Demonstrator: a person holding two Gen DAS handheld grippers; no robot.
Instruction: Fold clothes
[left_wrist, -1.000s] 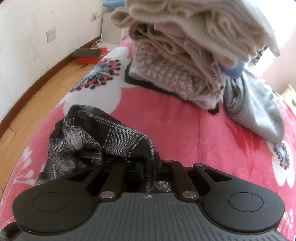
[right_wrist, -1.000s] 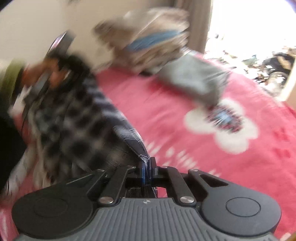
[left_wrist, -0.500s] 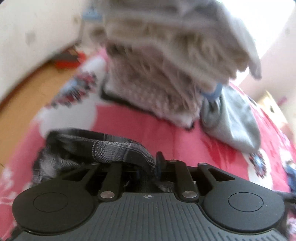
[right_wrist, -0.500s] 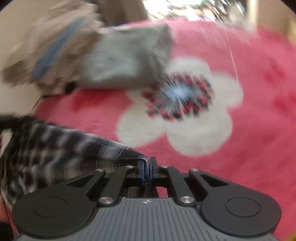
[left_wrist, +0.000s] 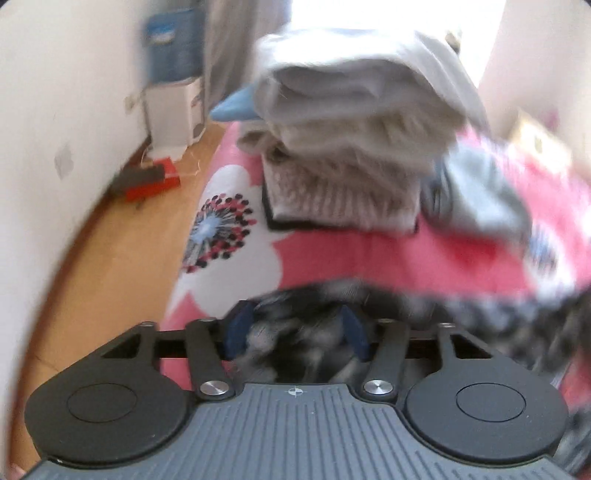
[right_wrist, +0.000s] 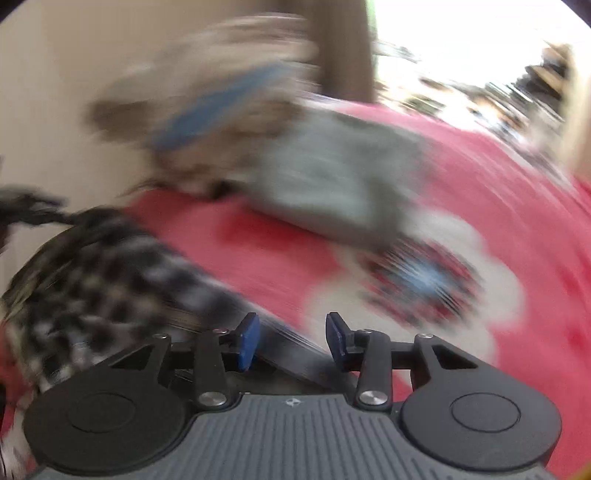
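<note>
The left gripper (left_wrist: 295, 330) has its jaws opening, the blue pads (left_wrist: 238, 328) standing well apart with the black-and-white plaid garment (left_wrist: 424, 314) bunched loosely between them, not pinched. The right gripper (right_wrist: 291, 338) is opening too; a fold of the plaid cloth (right_wrist: 110, 280) runs through the gap, lying against the left pad, while the right pad stands clear of it. The garment lies on the pink flowered bedspread (left_wrist: 369, 254), near its front edge and spread from the left corner towards the middle. Behind it, towards the far edge, stands a pile of folded clothes (left_wrist: 354, 129), with a grey garment (left_wrist: 480, 192) just beside it. A second ago both grippers were clamped on the plaid cloth; now both have let go. Both views are blurred.
</note>
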